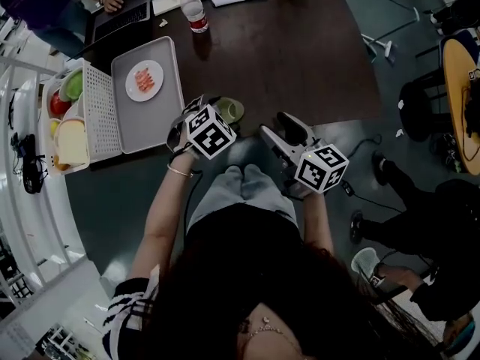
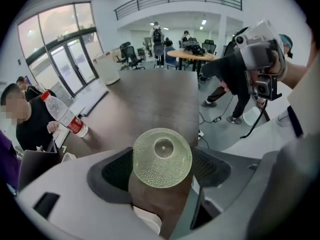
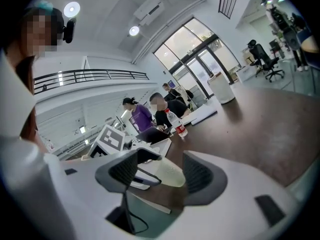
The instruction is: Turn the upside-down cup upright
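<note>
The cup (image 2: 162, 157) is at the middle of the left gripper view, its base turned to the camera. It is at the near edge of the dark surface (image 1: 300, 58). The left gripper (image 2: 162, 171) pinches it between its fingers (image 2: 117, 171). The right gripper (image 3: 160, 171) is just beside, at lower right in the head view. Its fingers (image 3: 202, 176) are spread and hold nothing. A bottle (image 1: 194, 10) stands at the far edge.

Long dark hair (image 1: 300, 306), black top (image 1: 247, 238), light grey trousers (image 1: 240, 190), black-and-white checked sleeve (image 1: 131, 310), thin bracelet (image 1: 180, 172), fine necklace (image 1: 264, 325). Left tongs (image 2: 162, 169), right tongs (image 3: 161, 176): pale grey shells, dark ribbed pads (image 2: 117, 173), black-and-white marker cubes (image 1: 211, 132).
</note>
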Motion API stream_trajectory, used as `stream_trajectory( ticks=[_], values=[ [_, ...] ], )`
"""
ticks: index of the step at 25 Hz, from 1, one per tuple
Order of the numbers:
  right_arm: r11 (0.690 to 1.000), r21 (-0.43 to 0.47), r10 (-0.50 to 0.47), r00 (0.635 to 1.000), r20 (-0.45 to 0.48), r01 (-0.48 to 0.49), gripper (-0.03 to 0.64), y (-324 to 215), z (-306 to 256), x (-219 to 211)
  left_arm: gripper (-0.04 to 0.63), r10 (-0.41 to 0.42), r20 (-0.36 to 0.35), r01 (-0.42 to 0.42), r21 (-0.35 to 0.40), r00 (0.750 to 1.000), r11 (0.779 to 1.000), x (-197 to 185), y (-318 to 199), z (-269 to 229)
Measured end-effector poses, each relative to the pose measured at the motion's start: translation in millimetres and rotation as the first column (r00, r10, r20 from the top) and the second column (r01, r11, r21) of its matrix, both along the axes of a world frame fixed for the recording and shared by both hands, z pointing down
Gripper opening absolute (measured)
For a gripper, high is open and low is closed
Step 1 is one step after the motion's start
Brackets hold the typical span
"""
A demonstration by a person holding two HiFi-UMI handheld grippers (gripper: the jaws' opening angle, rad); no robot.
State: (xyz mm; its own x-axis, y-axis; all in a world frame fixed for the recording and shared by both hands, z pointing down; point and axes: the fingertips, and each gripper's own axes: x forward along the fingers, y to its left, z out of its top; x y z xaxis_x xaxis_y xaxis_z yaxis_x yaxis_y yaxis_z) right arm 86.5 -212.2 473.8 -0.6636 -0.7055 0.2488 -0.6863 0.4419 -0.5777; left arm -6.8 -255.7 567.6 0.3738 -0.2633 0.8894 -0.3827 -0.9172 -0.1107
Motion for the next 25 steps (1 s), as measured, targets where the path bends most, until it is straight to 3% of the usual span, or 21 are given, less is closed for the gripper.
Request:
stream_trajectory(
  ticks=[11, 25],
  values=[
    [1.0, -0.016, 0.011, 1.0, 0.026, -0.011, 0.293, -1.7, 2.9, 0.3, 0.367, 0.049, 0.074, -0.045, -0.052, 0.996, 0.998, 2.6, -2.7, 14.6],
    [1.0, -0.017, 0.021, 0.999, 0.033, -0.02, 0.293, -1.1, 2.2, 1.4, 0.367, 0.091, 0.07, -0.089, -0.029, 0.993, 0.996, 10.0, -8.8, 15.6]
  ],
)
